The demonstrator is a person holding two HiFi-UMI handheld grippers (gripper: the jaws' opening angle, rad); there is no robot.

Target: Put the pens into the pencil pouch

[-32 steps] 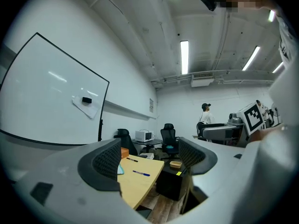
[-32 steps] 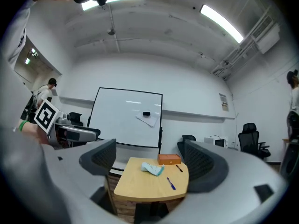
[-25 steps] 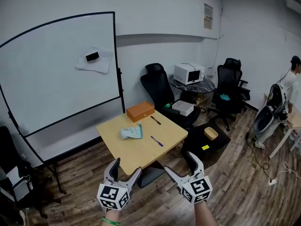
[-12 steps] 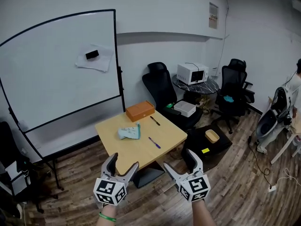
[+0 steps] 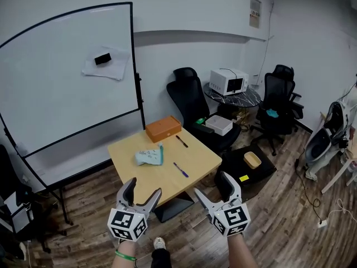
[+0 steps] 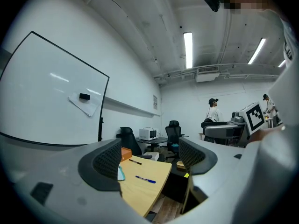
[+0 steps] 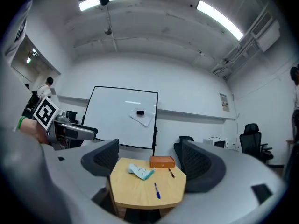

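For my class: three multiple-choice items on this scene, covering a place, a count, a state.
1. The orange box sits: A) on the table B) on the floor C) on a chair
2. Pens on the table: A) one B) two C) four
3. Both tongs are: A) shut on a pen B) open, empty C) shut on the box

1 A: at its far edge.
2 B: black pen, blue pen.
3 B: left tongs and right tongs, jaws apart, nothing between.

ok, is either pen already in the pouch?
No, the blue pen and the black pen both lie on the table, apart from the pouch.
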